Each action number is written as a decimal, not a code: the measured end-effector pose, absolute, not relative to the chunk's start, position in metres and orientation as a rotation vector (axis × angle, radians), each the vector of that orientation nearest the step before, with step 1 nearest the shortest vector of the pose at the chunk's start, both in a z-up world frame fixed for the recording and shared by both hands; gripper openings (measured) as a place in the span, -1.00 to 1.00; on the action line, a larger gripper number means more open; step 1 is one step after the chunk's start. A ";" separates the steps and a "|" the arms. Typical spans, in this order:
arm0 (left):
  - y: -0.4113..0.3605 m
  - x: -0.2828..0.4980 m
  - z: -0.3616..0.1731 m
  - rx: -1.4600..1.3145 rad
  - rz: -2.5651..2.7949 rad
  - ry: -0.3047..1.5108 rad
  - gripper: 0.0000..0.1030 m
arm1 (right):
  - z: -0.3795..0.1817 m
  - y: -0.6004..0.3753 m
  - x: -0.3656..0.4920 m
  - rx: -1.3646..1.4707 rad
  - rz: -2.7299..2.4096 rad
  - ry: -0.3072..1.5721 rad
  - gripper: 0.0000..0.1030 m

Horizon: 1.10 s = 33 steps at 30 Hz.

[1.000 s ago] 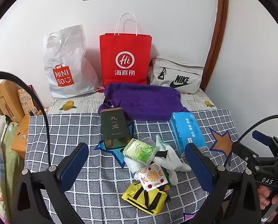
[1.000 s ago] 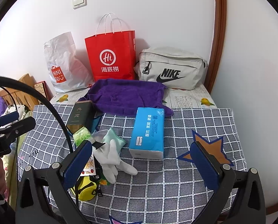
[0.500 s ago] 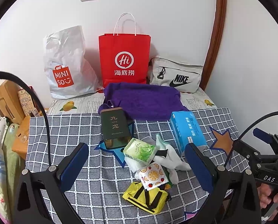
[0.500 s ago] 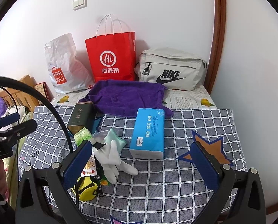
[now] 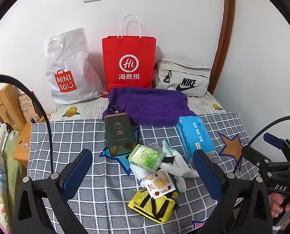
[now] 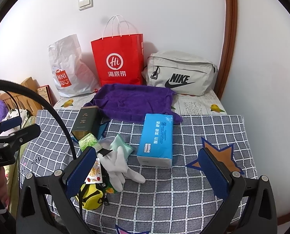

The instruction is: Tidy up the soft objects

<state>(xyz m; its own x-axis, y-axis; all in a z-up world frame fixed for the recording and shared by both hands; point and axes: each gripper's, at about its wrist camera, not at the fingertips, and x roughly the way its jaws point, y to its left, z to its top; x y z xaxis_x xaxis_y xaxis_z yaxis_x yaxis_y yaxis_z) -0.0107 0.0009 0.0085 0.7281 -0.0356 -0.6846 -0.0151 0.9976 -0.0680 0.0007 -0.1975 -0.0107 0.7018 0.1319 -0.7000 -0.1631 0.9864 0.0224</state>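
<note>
Several soft things lie heaped on the checked tabletop (image 5: 70, 136): white gloves (image 6: 118, 165), a green tissue pack (image 5: 145, 157), perhaps a yellow pouch (image 5: 151, 204). Left gripper (image 5: 143, 175) and right gripper (image 6: 150, 172) hover above, fingers spread, empty.

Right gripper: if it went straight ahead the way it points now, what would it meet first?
Most likely the blue tissue pack, which lies ahead between the open fingers of the right gripper. The white glove sits left of that line. Depth is hard to judge.
</note>
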 end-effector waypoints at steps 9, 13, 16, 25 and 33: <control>0.000 -0.012 0.010 -0.067 -0.013 0.753 1.00 | -0.011 -0.197 0.001 -0.040 0.167 0.774 1.00; 0.001 -0.012 0.009 -0.068 -0.014 0.751 1.00 | -0.012 -0.197 0.001 -0.040 0.168 0.774 1.00; 0.001 -0.012 0.009 -0.069 -0.013 0.751 1.00 | -0.012 -0.198 0.001 -0.041 0.169 0.773 1.00; 0.001 -0.013 0.009 -0.066 -0.013 0.749 1.00 | -0.012 -0.198 0.001 -0.039 0.168 0.774 1.00; 0.002 -0.015 0.007 -0.065 -0.033 0.746 1.00 | -0.013 -0.199 0.000 -0.036 0.169 0.769 1.00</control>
<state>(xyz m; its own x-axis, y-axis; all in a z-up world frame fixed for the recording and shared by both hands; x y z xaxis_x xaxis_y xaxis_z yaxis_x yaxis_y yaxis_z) -0.0146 0.0017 0.0068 0.7337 -0.0529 -0.6774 0.0064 0.9975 -0.0709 0.0004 -0.1988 -0.0125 0.7056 0.1390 -0.6948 -0.1653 0.9858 0.0293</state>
